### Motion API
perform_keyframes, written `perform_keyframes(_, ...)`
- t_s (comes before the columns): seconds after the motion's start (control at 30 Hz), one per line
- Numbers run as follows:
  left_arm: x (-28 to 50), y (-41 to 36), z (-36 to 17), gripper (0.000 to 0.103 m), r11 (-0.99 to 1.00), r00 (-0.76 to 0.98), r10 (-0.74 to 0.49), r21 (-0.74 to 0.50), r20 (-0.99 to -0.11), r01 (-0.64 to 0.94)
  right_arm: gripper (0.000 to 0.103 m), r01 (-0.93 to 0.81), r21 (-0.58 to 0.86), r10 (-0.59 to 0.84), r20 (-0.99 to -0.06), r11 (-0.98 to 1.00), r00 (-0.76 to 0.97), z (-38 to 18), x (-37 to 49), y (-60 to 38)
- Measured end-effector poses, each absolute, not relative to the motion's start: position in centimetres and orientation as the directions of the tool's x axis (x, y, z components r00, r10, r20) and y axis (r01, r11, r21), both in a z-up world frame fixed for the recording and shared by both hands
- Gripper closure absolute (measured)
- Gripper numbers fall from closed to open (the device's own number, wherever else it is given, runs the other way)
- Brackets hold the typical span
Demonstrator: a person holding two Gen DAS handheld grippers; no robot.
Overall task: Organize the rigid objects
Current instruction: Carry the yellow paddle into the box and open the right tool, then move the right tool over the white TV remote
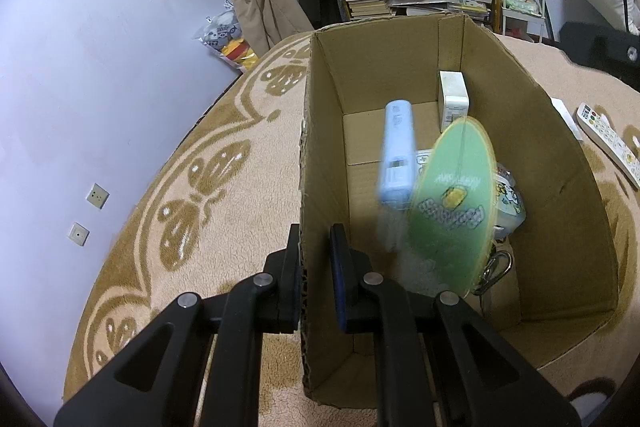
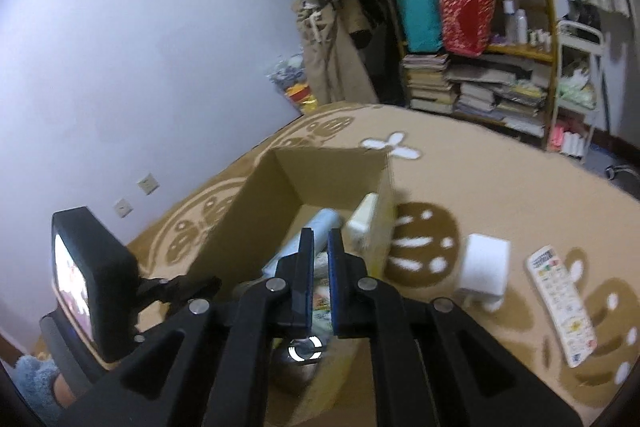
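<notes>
We find the cardboard box (image 1: 400,67) standing open on the patterned rug (image 1: 224,131); light, stiff-walled, best held by its rim. The left gripper (image 1: 316,267) is clamped on the box's near-left wall. Inside, at the near right, a green disc (image 1: 452,203) with a keyring looks thin, rigid and slick; take it by the edge. The right gripper (image 2: 319,267) hangs over the box, jaws nearly together; we cannot tell whether they hold anything. A remote control (image 2: 560,303) lies on the rug, right of the box.
</notes>
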State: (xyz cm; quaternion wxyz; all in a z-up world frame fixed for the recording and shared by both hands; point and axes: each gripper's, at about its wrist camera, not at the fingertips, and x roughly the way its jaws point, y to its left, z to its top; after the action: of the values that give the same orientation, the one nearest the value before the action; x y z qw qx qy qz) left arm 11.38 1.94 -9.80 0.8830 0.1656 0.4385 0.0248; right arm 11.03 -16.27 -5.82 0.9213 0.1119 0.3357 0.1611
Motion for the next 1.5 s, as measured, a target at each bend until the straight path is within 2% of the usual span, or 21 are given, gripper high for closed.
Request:
perform_keyframes(0.07, 11.4, 2.0, -9.9, 0.091, 0.944, 0.609, 0.192, 0.314, -0.77, 0.099, 0.089, -0.178, 0.272, 0.309, -0.581, 0.946, 0.753, -5.4, 10.9, -17.0)
perform_keyframes(0.13, 11.4, 2.0, -9.8, 0.091, 0.946, 0.61, 0.188, 0.309, -0.77, 0.099, 0.068, -0.148, 0.251, 0.272, -0.583, 0.957, 0.766, -5.2, 11.0, -17.8)
perform_keyframes(0.2, 11.4, 2.0, -9.9, 0.091, 0.944, 0.612, 0.192, 0.315, -0.767, 0.1, 0.054, -0.108, 0.243, 0.235, -0.586, 0.964, 0.775, -5.2, 11.1, -19.0)
perform_keyframes(0.3, 11.4, 2.0, -9.9, 0.091, 0.944, 0.611, 0.19, 0.313, -0.768, 0.1, 0.046, -0.063, 0.224, 0.189, -0.601, 0.972, 0.777, -5.6, 11.5, -20.4)
perform_keyframes(0.43, 11.4, 2.0, -10.0, 0.091, 0.946, 0.612, 0.188, 0.31, -0.768, 0.098, 0.026, 0.0, 0.174, 0.11, -0.623, 0.985, 0.775, -6.5, 12.0, -22.5)
perform_keyframes(0.53, 11.4, 2.0, -10.0, 0.091, 0.946, 0.611, 0.188, 0.308, -0.769, 0.097, 0.013, 0.054, 0.187, 0.079, -0.638, 0.981, 0.766, -7.3, 12.4, -24.2)
perform_keyframes(0.7, 11.5, 2.0, -9.9, 0.091, 0.947, 0.61, 0.184, 0.304, -0.771, 0.099, 0.008, 0.119, 0.16, 0.02, -0.674, 0.98, 0.739, -9.0, 13.0, -26.2)
perform_keyframes(0.97, 11.5, 2.0, -9.9, 0.091, 0.947, 0.611, 0.183, 0.304, -0.77, 0.1, 0.008, 0.187, 0.087, -0.06, -0.748, 0.979, 0.661, -12.2, 13.5, -28.3)
perform_keyframes(1.13, 11.5, 2.1, -9.9, 0.091, 0.948, 0.611, 0.182, 0.303, -0.771, 0.1, 0.008, 0.209, 0.048, -0.101, -0.756, 0.977, 0.647, -12.9, 13.1, -28.8)
perform_keyframes(1.43, 11.5, 2.1, -10.0, 0.091, 0.948, 0.611, 0.181, 0.301, -0.771, 0.1, 0.008, 0.221, 0.077, -0.08, -0.78, 0.972, 0.621, -15.0, 13.1, -30.6)
perform_keyframes(1.5, 11.5, 2.1, -10.0, 0.091, 0.948, 0.611, 0.181, 0.302, -0.771, 0.1, 0.012, 0.226, 0.093, -0.068, -0.785, 0.97, 0.615, -15.4, 13.2, -30.9)
